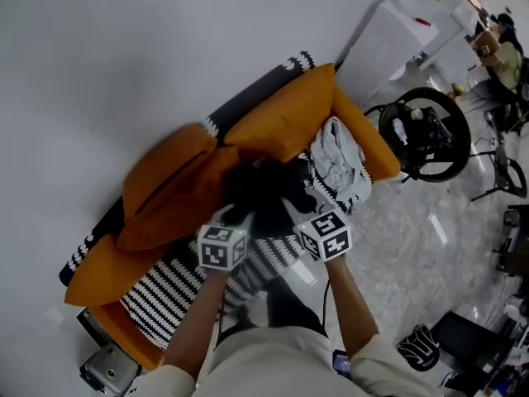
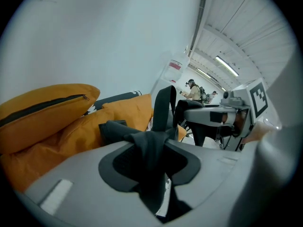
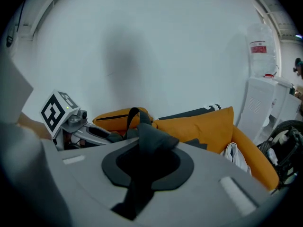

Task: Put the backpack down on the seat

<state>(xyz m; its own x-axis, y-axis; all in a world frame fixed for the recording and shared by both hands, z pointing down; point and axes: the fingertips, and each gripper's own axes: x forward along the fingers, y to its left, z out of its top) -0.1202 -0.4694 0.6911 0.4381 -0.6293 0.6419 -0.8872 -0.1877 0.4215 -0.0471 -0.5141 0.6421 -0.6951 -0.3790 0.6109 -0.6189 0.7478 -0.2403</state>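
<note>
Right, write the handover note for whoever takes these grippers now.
Left gripper: shut on a strap of the backpack.
Right gripper: shut on the backpack's black fabric.
Backpack: over the striped seat of the orange sofa, in front of the cushions; whether it already rests there is unclear.
Done: bag brought to the sofa.
Left: lower it fully, open both grippers.

White cloth (image 1: pixel 337 160) lies near what looks like a steering wheel (image 1: pixel 423 135).

head cam steeply down, L/R gripper views low, close, all share sofa (image 1: pixel 281 118)
</note>
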